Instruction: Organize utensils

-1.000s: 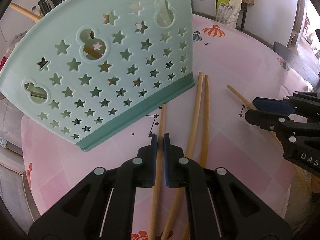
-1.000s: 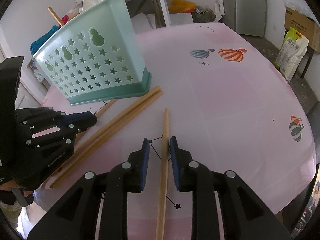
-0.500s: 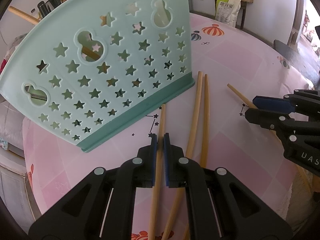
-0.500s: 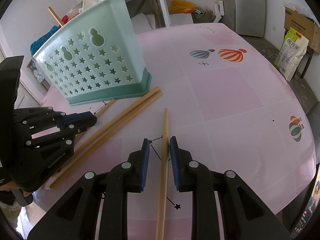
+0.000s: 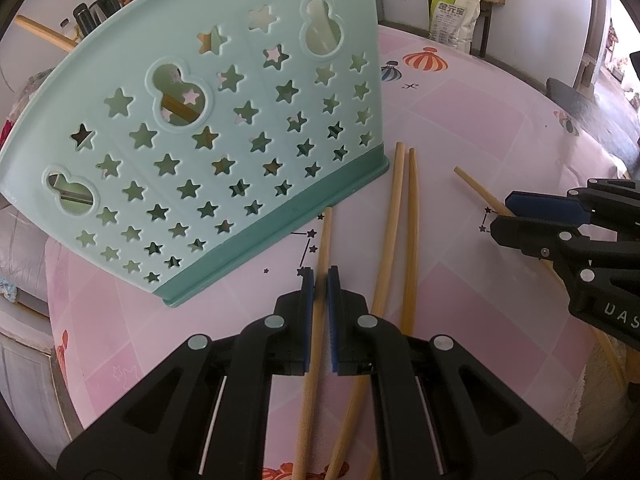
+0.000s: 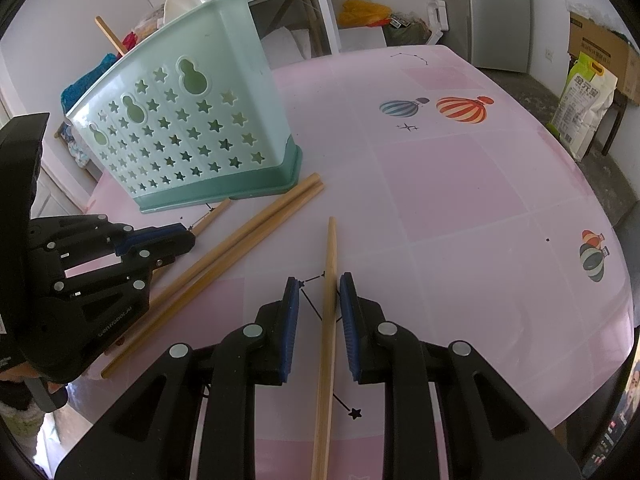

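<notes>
The left hand-held gripper [image 5: 320,276] is clamped on a thin wooden chopstick [image 5: 325,236] lying on the pink patterned surface [image 6: 460,208]. The right hand-held gripper [image 6: 320,286] stands narrowly apart, a second wooden chopstick [image 6: 330,248] between its pads, untouched. Two more wooden chopsticks [image 6: 256,224] lie between them, near the mint-green star-perforated plastic basket [image 6: 184,132].

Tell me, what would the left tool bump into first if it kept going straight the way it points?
Probably the pink table: the left tool points steeply down at it, shut on a chopstick. Sliding along the top, it would likely meet the green basket next, though depth is hard to judge.
</notes>
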Demonstrator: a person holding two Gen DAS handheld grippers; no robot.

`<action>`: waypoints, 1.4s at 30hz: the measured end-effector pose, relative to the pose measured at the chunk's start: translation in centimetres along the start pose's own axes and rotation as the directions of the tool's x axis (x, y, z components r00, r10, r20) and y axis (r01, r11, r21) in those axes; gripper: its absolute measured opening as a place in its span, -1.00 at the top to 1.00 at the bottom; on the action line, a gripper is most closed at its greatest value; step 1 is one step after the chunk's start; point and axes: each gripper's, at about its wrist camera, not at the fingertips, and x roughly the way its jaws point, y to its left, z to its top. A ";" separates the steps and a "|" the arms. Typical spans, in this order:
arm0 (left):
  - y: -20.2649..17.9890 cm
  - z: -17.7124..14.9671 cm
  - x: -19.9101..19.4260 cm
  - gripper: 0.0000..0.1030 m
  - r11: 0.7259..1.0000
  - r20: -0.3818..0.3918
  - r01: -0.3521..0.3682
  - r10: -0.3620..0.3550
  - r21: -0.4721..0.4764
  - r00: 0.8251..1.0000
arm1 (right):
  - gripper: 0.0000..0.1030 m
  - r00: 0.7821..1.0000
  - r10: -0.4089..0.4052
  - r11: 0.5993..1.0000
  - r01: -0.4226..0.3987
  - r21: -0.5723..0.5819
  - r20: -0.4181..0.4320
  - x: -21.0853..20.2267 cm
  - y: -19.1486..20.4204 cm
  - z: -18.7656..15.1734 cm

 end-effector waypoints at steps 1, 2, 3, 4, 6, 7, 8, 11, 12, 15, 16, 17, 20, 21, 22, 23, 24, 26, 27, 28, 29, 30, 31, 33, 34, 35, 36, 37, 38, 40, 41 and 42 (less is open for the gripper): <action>0.1 0.1 0.0 0.89 1.000 -0.002 0.006 -0.006 -0.001 1.000 | 0.59 1.000 0.000 1.000 0.000 0.000 0.000 0.0 0.0 0.0; 0.2 0.1 0.1 0.89 1.000 -0.004 0.016 -0.016 0.001 1.000 | 0.59 1.000 0.000 1.000 0.000 -0.001 0.000 0.0 0.0 0.0; 0.3 0.2 0.1 0.89 1.000 -0.006 0.022 -0.022 0.004 1.000 | 0.58 1.000 0.000 1.000 0.000 0.000 0.000 0.0 0.0 0.0; 0.4 0.3 0.2 0.89 0.999 -0.008 0.031 -0.031 0.006 0.999 | 0.59 1.000 0.001 1.000 -0.001 0.001 0.000 0.0 0.0 0.0; 0.8 0.4 0.3 0.89 0.999 -0.012 0.046 -0.046 0.008 0.999 | 0.59 1.000 0.005 1.000 -0.005 0.005 0.000 0.0 -0.1 0.0; 0.9 0.4 0.4 0.88 0.999 -0.014 0.051 -0.051 0.009 0.999 | 0.59 1.000 0.006 1.000 -0.006 0.006 0.000 0.0 -0.1 0.0; 1.0 0.4 0.4 0.88 0.998 -0.017 0.055 -0.055 0.010 0.998 | 0.59 1.000 0.007 1.000 -0.007 0.006 0.000 0.0 -0.1 0.0; 1.6 0.6 0.6 0.86 0.997 -0.027 0.075 -0.075 0.000 0.997 | 0.59 1.000 0.007 1.000 -0.007 0.007 0.000 0.1 -0.1 0.0; 1.9 0.7 0.6 0.86 0.997 -0.031 0.082 -0.082 -0.006 0.996 | 0.58 1.000 0.009 1.000 -0.009 0.009 -0.001 0.1 -0.1 0.0; 2.6 0.9 0.7 0.85 0.995 -0.035 0.097 -0.097 -0.020 0.995 | 0.59 1.000 0.014 1.000 -0.014 0.012 -0.001 0.1 -0.3 0.0; 2.8 0.9 0.8 0.84 0.995 -0.038 0.099 -0.100 -0.021 0.994 | 0.59 1.000 0.017 1.000 -0.017 0.015 -0.001 0.1 -0.3 0.0; 3.0 0.9 0.8 0.84 0.995 -0.041 0.100 -0.101 -0.020 0.994 | 0.59 1.000 0.019 1.000 -0.019 0.017 -0.001 0.1 -0.3 0.0; 3.3 1.3 0.7 0.84 0.994 -0.047 0.108 -0.109 -0.015 0.993 | 0.59 1.000 0.025 0.999 -0.025 0.022 -0.002 0.1 -0.4 0.0; 3.5 1.3 0.7 0.84 0.994 -0.049 0.112 -0.112 -0.010 0.993 | 0.58 1.000 0.028 0.999 -0.028 0.024 -0.002 0.1 -0.4 0.0; 3.6 1.4 0.7 0.84 0.994 -0.050 0.112 -0.112 -0.007 0.992 | 0.59 1.000 0.030 0.999 -0.030 0.026 -0.002 0.1 -0.4 0.0; 3.7 1.4 0.8 0.84 0.994 -0.050 0.111 -0.111 -0.004 0.992 | 0.59 0.999 0.032 0.999 -0.032 0.028 -0.002 0.2 -0.4 0.0; 3.8 1.5 0.8 0.84 0.994 -0.051 0.107 -0.107 0.003 0.993 | 0.59 0.999 0.032 0.999 -0.032 0.029 -0.002 0.2 -0.5 0.0; 3.5 1.7 0.6 0.84 0.995 -0.051 0.095 -0.094 0.015 0.994 | 0.58 0.999 0.034 0.999 -0.034 0.030 -0.001 0.2 -0.6 0.0; 3.5 1.8 0.5 0.85 0.996 -0.051 0.091 -0.089 0.020 0.995 | 0.59 0.999 0.035 0.999 -0.035 0.032 -0.001 0.2 -0.6 0.0; 3.5 1.9 0.4 0.85 0.996 -0.051 0.085 -0.084 0.023 0.995 | 0.59 0.999 0.037 0.999 -0.037 0.034 -0.001 0.2 -0.6 0.0; 3.6 1.9 0.4 0.86 0.996 -0.050 0.082 -0.080 0.024 0.996 | 0.59 0.999 0.039 0.999 -0.039 0.036 0.000 0.2 -0.7 0.0; 3.5 1.8 0.3 0.86 0.996 -0.048 0.080 -0.079 0.025 0.996 | 0.59 0.999 0.041 0.998 -0.041 0.038 0.000 0.2 -0.8 0.0; 3.6 1.8 0.2 0.87 0.996 -0.047 0.081 -0.080 0.024 0.996 | 0.58 0.999 0.045 0.998 -0.045 0.041 -0.001 0.2 -0.8 0.0; 3.1 1.6 -0.1 0.88 0.996 -0.038 0.087 -0.087 0.022 0.996 | 0.59 0.999 0.050 0.998 -0.050 0.046 -0.002 0.3 -0.9 0.1; 3.1 1.5 -0.3 0.88 0.996 -0.032 0.087 -0.086 0.024 0.996 | 0.59 0.999 0.051 0.998 -0.051 0.047 -0.002 0.3 -0.9 0.1; 2.8 1.4 -0.5 0.89 0.996 -0.022 0.083 -0.083 0.026 0.996 | 0.59 0.999 0.052 0.997 -0.052 0.049 -0.002 0.3 -1.0 0.1; 2.9 1.3 -0.9 0.90 0.997 -0.007 0.073 -0.073 0.028 0.997 | 0.59 0.999 0.054 0.997 -0.054 0.052 -0.002 0.3 -1.0 0.1; 2.9 1.3 -1.3 0.91 0.997 0.004 0.071 -0.071 0.026 0.997 | 0.59 0.998 0.056 0.997 -0.056 0.056 -0.003 0.3 -1.0 0.1; 3.0 1.2 -1.8 0.92 0.997 0.016 0.068 -0.069 0.023 0.998 | 0.59 0.998 0.057 0.997 -0.057 0.058 -0.003 0.3 -1.1 0.1; 3.5 1.0 -3.1 0.92 0.998 0.046 0.062 -0.062 0.012 0.997 | 0.59 0.998 0.057 0.997 -0.056 0.061 -0.003 0.4 -1.1 0.2; 3.9 0.9 -3.6 0.92 0.998 0.056 0.067 -0.067 0.006 0.996 | 0.60 0.999 0.055 0.997 -0.054 0.059 -0.003 0.4 -1.1 0.2; 4.1 0.8 -4.1 0.92 0.998 0.064 0.067 -0.067 0.000 0.996 | 0.60 0.999 0.048 0.997 -0.048 0.053 -0.003 0.5 -1.0 0.3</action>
